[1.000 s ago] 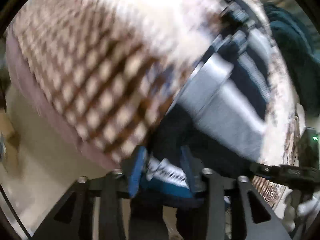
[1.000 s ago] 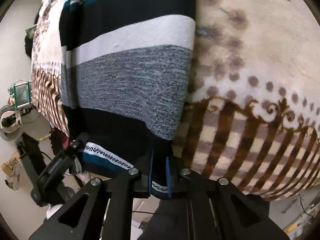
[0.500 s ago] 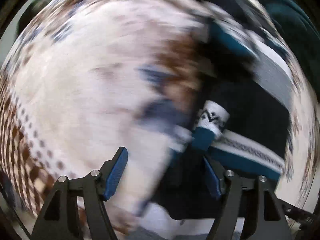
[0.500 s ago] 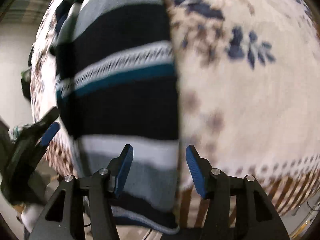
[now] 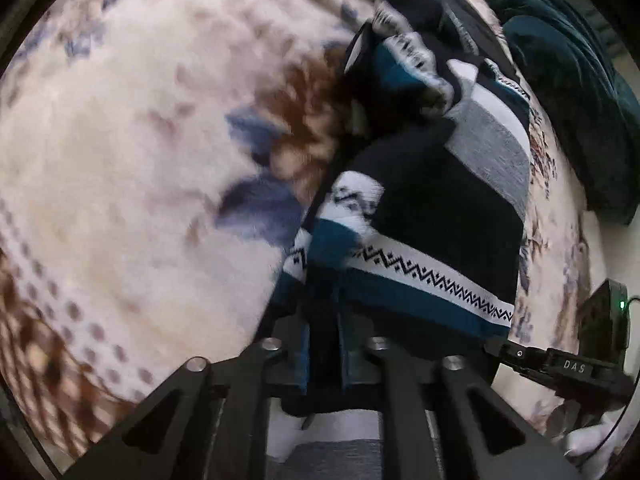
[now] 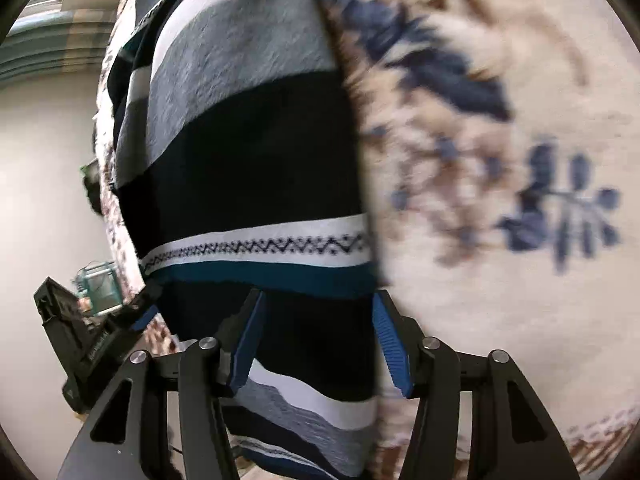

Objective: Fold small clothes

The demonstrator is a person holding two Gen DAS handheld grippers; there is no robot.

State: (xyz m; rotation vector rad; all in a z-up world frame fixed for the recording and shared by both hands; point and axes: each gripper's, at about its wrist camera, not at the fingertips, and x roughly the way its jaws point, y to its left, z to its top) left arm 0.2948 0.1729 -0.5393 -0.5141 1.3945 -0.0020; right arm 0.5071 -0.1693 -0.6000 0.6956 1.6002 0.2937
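A striped knit garment (image 5: pixel 432 200) in black, teal, white and grey, with a zigzag band, lies on a cream floral blanket (image 5: pixel 140 140). My left gripper (image 5: pixel 324 340) is shut on the garment's teal and black edge at the near side, with a loose sleeve end bunched farther off. In the right wrist view the same garment (image 6: pixel 240 140) lies folded flat along the blanket (image 6: pixel 500 280). My right gripper (image 6: pixel 320 340) is open just above the garment's right edge, holding nothing.
A dark teal cushion (image 5: pixel 560 80) lies at the blanket's far right. The other gripper's black body shows at the right edge of the left wrist view (image 5: pixel 568 368) and at the left of the right wrist view (image 6: pixel 80 344). Floor lies beyond the blanket's left edge.
Both grippers let go of the garment about half a second ago. The left has since shut again on its near edge. The right stays open and has moved forward over the garment.
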